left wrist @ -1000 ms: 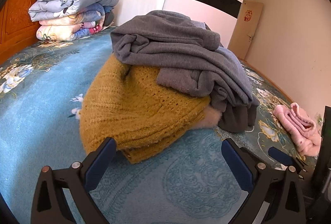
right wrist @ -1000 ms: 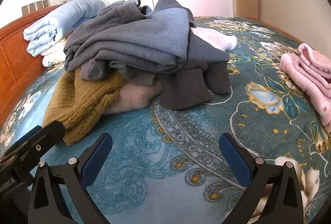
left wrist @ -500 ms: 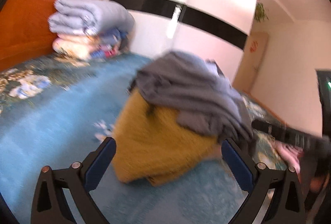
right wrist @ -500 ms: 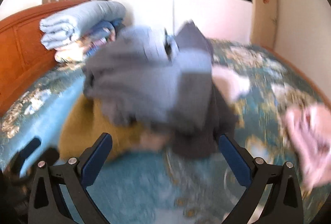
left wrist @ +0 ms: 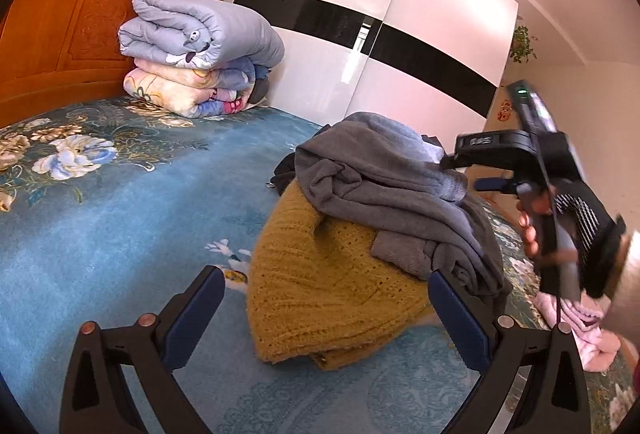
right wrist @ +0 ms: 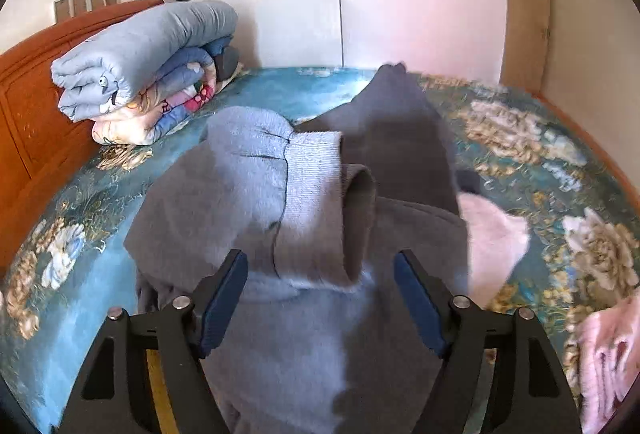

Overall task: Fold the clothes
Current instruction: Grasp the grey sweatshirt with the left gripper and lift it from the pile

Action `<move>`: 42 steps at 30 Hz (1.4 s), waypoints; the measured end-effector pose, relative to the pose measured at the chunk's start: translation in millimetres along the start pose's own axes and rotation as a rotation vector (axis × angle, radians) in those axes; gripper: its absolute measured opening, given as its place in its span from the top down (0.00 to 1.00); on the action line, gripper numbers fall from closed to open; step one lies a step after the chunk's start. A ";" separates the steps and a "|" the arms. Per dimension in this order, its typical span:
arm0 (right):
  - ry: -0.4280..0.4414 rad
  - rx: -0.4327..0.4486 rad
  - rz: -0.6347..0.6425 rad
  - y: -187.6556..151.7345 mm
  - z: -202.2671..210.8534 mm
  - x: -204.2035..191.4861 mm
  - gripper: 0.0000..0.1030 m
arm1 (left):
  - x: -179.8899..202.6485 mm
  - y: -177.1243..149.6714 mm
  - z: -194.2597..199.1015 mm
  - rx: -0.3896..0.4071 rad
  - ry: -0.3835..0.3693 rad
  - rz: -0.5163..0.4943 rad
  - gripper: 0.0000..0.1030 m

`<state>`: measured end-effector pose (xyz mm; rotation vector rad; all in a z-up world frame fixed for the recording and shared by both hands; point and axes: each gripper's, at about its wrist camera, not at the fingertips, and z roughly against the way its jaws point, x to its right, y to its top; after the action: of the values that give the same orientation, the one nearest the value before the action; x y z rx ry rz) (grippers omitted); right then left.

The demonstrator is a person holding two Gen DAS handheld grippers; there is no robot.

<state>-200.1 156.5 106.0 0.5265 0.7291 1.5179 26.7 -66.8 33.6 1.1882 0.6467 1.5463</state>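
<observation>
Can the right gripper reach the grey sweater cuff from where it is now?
Probably yes. The right gripper is open and right above the pile, with the ribbed cuff just ahead of its jaws on top of the grey sweater. Nothing covers the cuff.

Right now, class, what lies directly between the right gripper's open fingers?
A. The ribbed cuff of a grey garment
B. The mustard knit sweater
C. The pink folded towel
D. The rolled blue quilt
A: in the right wrist view the ribbed cuff sits between the open fingers of the right gripper.
</observation>
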 end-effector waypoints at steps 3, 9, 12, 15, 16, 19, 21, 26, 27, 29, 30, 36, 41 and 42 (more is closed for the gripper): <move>0.041 0.002 -0.085 -0.7 2.9 6.7 0.87 | -2.8 0.3 -1.5 -0.003 0.003 0.009 0.00; 0.191 0.084 -0.109 -35.0 68.7 17.0 0.96 | -9.6 1.4 -2.5 -0.010 -0.004 0.043 0.00; 0.244 0.091 -0.097 -67.3 109.4 19.0 1.00 | -9.4 2.3 -1.3 -0.002 -0.009 0.044 0.00; 0.297 0.121 -0.110 -108.8 155.9 26.3 1.00 | -3.4 -0.1 5.1 -0.002 -0.040 0.028 0.00; 0.296 0.122 -0.101 -123.0 169.1 27.0 1.00 | 0.8 -1.6 8.0 0.000 -0.046 0.015 0.00; 0.257 0.085 -0.074 -155.5 188.4 37.1 1.00 | 24.7 -2.3 8.9 -0.036 -0.033 -0.089 0.00; 0.245 0.062 -0.085 -174.9 192.5 48.2 1.00 | 47.5 0.2 7.1 -0.059 -0.024 -0.179 0.00; 0.218 0.015 -0.166 -215.5 187.7 74.2 1.00 | 114.4 28.0 -15.4 -0.108 -0.044 -0.348 0.00; 0.218 0.010 -0.183 -222.5 187.9 80.1 1.00 | 127.8 35.6 -23.3 -0.114 -0.040 -0.365 0.00; 0.205 0.009 -0.200 -233.3 189.9 90.5 1.00 | 152.5 47.6 -45.3 -0.135 -0.006 -0.389 0.00; 0.198 0.012 -0.206 -237.9 191.9 94.8 1.00 | 164.6 53.2 -56.7 -0.145 0.014 -0.401 0.00; 0.171 0.048 -0.244 -261.7 210.5 118.4 1.00 | 216.5 58.5 -117.4 -0.177 0.154 -0.483 0.11; 0.158 0.070 -0.266 -281.1 225.8 138.1 1.00 | 210.1 66.8 -141.8 -0.246 0.169 -0.382 0.64; 0.166 0.071 -0.270 -284.4 228.7 138.5 1.00 | 205.7 69.2 -138.5 -0.234 0.185 -0.366 0.85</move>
<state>149.0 320.6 46.2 0.3417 0.9462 1.2965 -122.7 125.9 116.3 0.7113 0.7367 1.3823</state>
